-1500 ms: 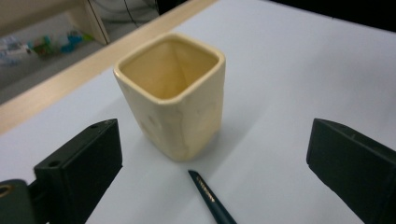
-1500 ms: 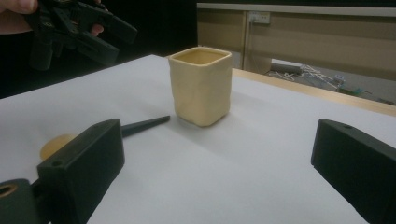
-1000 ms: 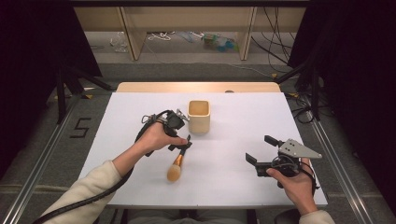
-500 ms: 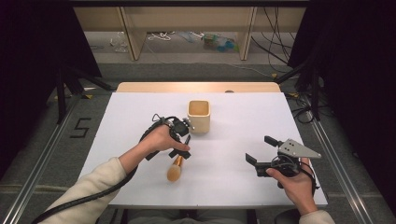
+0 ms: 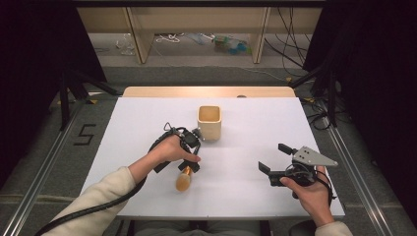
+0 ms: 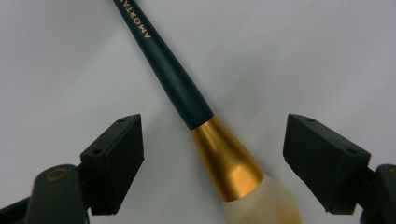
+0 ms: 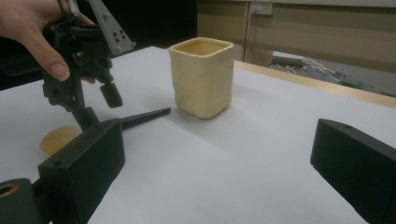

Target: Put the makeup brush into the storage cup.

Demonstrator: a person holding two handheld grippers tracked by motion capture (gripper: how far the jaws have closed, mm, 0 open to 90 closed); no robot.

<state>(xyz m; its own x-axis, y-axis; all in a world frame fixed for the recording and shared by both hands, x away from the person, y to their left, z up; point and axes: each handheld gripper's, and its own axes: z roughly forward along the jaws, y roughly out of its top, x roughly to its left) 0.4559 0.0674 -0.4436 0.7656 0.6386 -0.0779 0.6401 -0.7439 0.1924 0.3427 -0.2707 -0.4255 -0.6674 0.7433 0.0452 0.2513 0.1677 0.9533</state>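
From the high view there was one white rectangular bench, one cream square-sided ceramic cup standing upright on it, and one makeup brush with a dark handle, gold ferrule and pale bristles lying flat just nearer the person. Two tongs were in play: the left tongs hung right over the brush, the right tongs well apart at the right, parted wide on nothing.

In the left gripper view, the brush ran diagonally between the two black jaws, which had just been closing yet stood clear of it on both sides.

In the right gripper view, the cup stood ahead with open bench between, and the left tongs straddled the dark handle beside it.
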